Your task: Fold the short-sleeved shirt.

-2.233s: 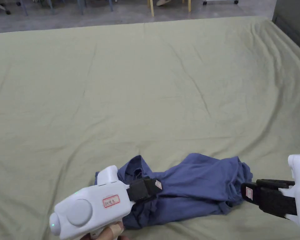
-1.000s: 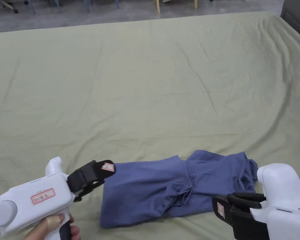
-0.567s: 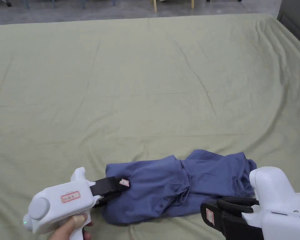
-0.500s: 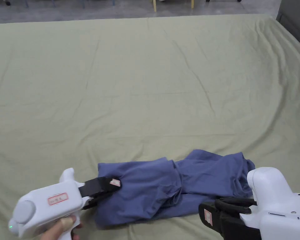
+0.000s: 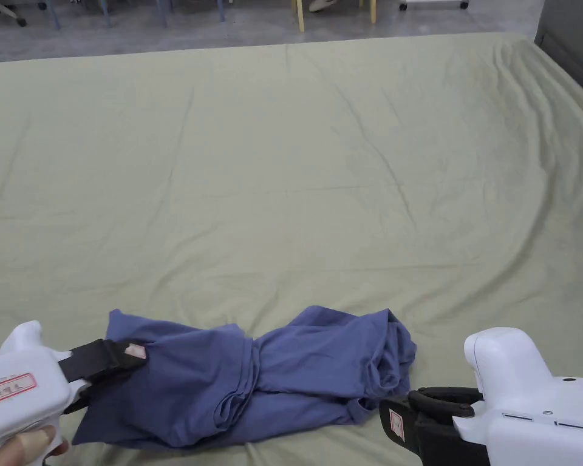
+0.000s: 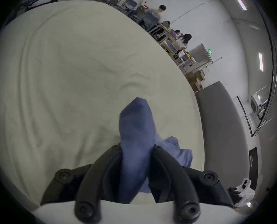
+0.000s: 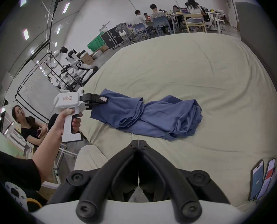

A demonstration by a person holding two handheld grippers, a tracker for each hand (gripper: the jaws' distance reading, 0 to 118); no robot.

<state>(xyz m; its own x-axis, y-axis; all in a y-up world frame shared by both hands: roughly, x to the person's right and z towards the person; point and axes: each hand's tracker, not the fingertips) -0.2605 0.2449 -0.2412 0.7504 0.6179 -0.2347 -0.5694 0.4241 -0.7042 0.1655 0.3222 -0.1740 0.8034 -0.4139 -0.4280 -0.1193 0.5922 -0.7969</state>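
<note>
A wide bed (image 5: 320,158) under a wrinkled pale green sheet carries the work. The blue short-sleeved shirt (image 5: 254,376) lies bunched lengthwise near the bed's near edge, gathered into folds at its middle and crumpled at its right end. The left gripper (image 5: 129,358) sits at the shirt's left end, its jaws closed on a fold of the blue cloth, which passes between them in the left gripper view. The right gripper (image 7: 138,144) sits just off the shirt's right end, its jaws closed together at the tips and holding nothing.
</note>
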